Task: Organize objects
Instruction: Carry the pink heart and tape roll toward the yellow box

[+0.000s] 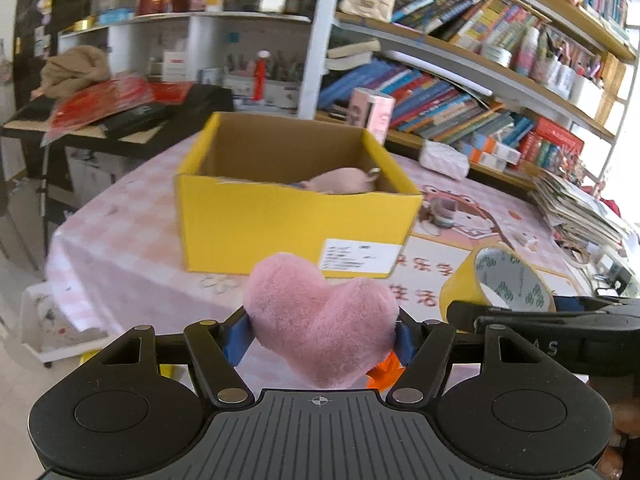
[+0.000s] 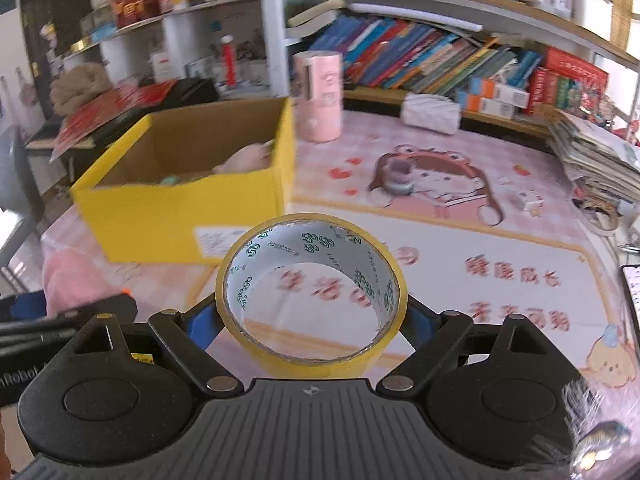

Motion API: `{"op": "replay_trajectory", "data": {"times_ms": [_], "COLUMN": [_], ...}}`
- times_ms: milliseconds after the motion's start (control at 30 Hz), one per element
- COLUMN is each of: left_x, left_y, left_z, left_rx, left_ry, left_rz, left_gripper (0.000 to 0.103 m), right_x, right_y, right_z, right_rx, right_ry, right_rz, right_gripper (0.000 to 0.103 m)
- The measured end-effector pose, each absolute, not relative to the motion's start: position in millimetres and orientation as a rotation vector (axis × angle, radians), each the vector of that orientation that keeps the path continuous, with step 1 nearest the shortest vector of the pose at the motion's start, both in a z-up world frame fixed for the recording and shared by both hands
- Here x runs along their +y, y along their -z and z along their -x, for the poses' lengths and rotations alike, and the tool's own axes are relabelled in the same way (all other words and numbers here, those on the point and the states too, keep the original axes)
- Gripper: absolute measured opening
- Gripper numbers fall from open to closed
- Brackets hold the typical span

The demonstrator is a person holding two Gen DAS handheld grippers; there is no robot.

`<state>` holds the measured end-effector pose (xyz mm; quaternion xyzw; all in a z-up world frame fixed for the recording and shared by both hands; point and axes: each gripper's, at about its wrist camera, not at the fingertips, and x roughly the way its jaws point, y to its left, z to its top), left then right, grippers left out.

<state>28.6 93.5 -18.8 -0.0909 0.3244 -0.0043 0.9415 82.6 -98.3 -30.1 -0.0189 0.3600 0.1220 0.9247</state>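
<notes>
My left gripper (image 1: pixel 322 334) is shut on a pink plush heart (image 1: pixel 320 316), held above the table in front of the open yellow cardboard box (image 1: pixel 256 220). Inside the box lies a pale pink soft item (image 1: pixel 344 180). My right gripper (image 2: pixel 312 320) is shut on a yellow tape roll (image 2: pixel 312 292), its blue pads pressing both sides. That tape roll (image 1: pixel 496 284) also shows at the right of the left wrist view. The box (image 2: pixel 188 216) stands ahead and to the left in the right wrist view, with the plush heart (image 2: pixel 76 280) at the left edge.
A pink cartoon mat (image 2: pixel 460 216) covers the table. A pink cylinder (image 2: pixel 320 96) stands behind the box, a small figure (image 2: pixel 400 178) on the mat, a white packet (image 2: pixel 430 114) near the bookshelf (image 2: pixel 440 60). Stacked papers (image 2: pixel 596 160) lie at the right; a phone (image 2: pixel 632 292) at the edge.
</notes>
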Motion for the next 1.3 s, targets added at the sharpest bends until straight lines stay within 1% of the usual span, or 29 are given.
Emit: {"op": "replay_trajectory", "data": {"times_ms": [300,633,933,1167,1300], "left_x": [127,148,148,151,151], "left_y": [20,10,7,-11,-22], "left_z": [-1,4,-10,-43,-74], "left_rx": [0.656,0.613,0.593,0.524,0.486], "left_ry": [-0.045,-0.071,-0.064,-0.087,-0.093], "left_rz": [0.188,0.194,0.198,0.156,0.139], "left_gripper": [0.068,0.068,0.068,0.068,0.068], "right_x": [-58,-30,-30,-30,-31], "right_y": [37,32,32,10,-7], "right_z": [-58,-49,-60,-98,-129], "right_rx": [0.755,0.741,0.735,0.629,0.575], "right_ry": [-0.313,-0.359,-0.358,-0.340,-0.338], "right_rz": [0.047,0.072,0.092,0.069,0.055], "right_gripper": [0.089,0.088,0.088,0.088,0.088]}}
